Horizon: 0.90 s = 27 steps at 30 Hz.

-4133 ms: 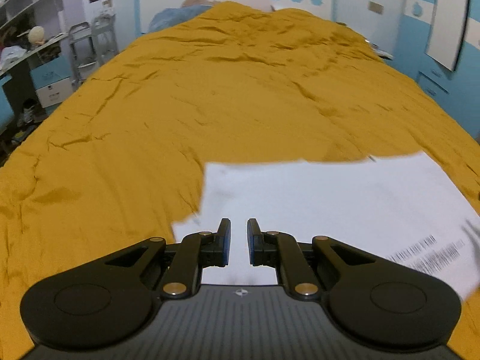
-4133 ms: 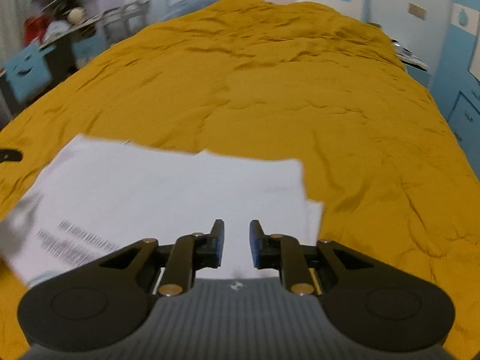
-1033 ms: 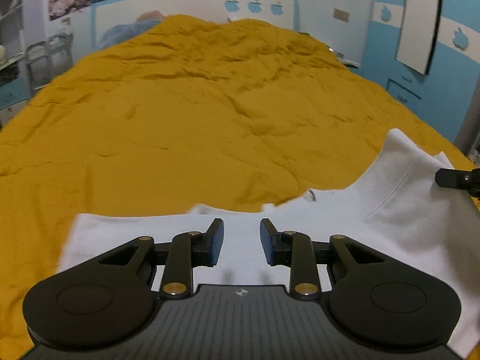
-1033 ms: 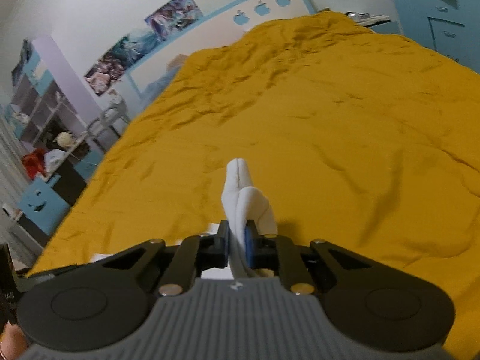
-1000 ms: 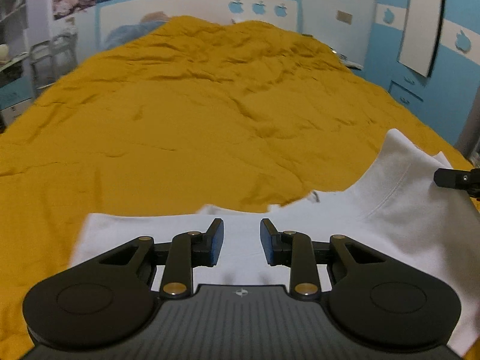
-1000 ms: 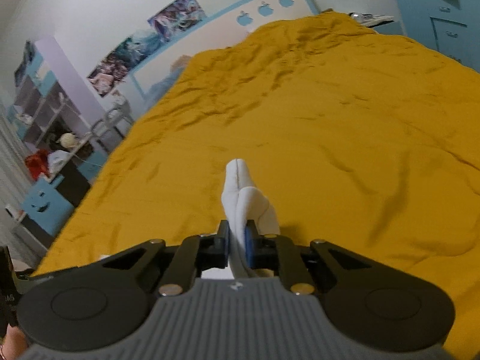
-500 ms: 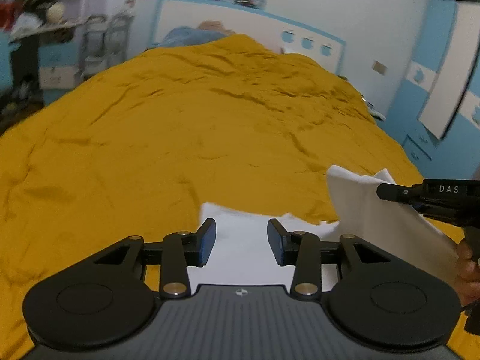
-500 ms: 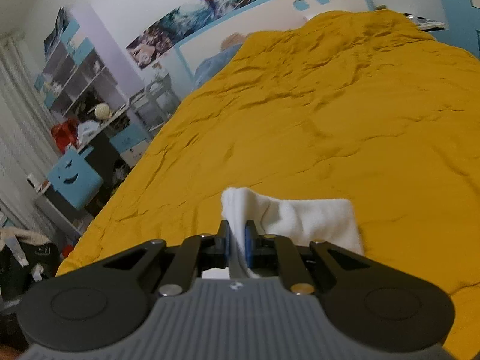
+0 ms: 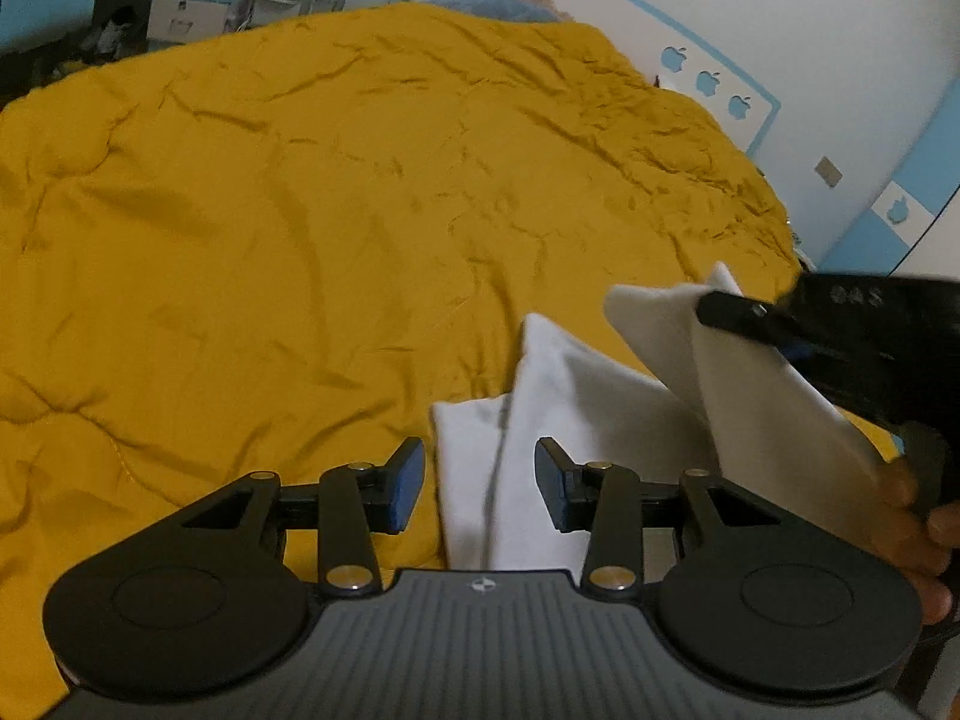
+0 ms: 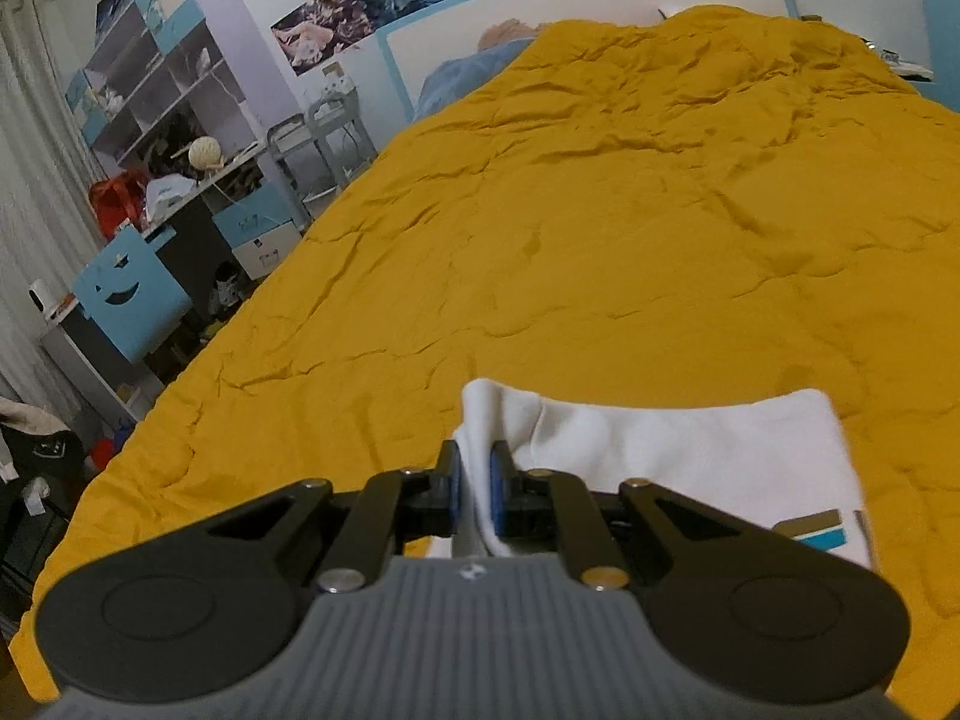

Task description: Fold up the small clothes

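A small white garment [image 9: 576, 420] lies partly folded on the orange bedspread [image 9: 300, 210]. My left gripper [image 9: 479, 483] is open and empty, its fingers either side of the garment's near left edge. My right gripper [image 10: 474, 489] is shut on a fold of the white garment [image 10: 678, 450] and holds that edge lifted. It also shows in the left wrist view [image 9: 738, 312], at the right, with the cloth hanging from it. A brown and blue label [image 10: 810, 531] shows on the garment.
The orange bedspread [image 10: 600, 240] stretches far ahead to a white and blue headboard [image 10: 600, 12]. A shelf and desk with clutter [image 10: 162, 138] stand left of the bed. A blue wall with a cupboard [image 9: 900, 210] is at the right.
My right gripper has carried the lifted garment edge leftward over the rest of the cloth. My left gripper has opened wider and swung to the left edge of the garment.
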Available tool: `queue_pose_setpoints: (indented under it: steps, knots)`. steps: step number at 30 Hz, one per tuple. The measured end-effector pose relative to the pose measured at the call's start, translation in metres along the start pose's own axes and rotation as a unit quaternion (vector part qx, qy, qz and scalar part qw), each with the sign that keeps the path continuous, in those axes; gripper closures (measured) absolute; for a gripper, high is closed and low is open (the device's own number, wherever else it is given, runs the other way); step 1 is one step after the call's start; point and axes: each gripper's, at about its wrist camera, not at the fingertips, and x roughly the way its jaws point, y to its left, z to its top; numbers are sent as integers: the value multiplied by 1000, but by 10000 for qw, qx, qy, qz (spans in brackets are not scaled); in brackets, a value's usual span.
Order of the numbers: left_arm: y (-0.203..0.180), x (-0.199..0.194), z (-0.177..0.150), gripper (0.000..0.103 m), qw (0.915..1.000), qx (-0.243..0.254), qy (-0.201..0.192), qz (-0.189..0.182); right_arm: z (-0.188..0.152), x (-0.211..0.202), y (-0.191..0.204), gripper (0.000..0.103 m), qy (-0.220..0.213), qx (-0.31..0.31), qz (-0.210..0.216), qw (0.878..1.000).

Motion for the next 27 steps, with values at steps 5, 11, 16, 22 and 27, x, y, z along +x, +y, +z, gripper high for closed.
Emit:
queue_pose_setpoints:
  steps: [5,11,16,22,27]
  knots:
    - [12,5,-7,56,10000,-21,29,8,-12,35,22,98,201,-248,-110,9994]
    - [16,7,-12,56,9999,-42,67,93,-35,68,29,98,791,-382,-12,9961]
    - [15,-4,-15,56,10000,-29,40,27,-38,74,34,91,1043,-416,16,9937]
    - [12,-33,-15,56,9995,-138,-11,-292,-30,23,56,78,790,-832,384,9927]
    - [1,-57,-20,56,9993,-7,2,-368,-29,-28,63,78,553,-1067,489,9915]
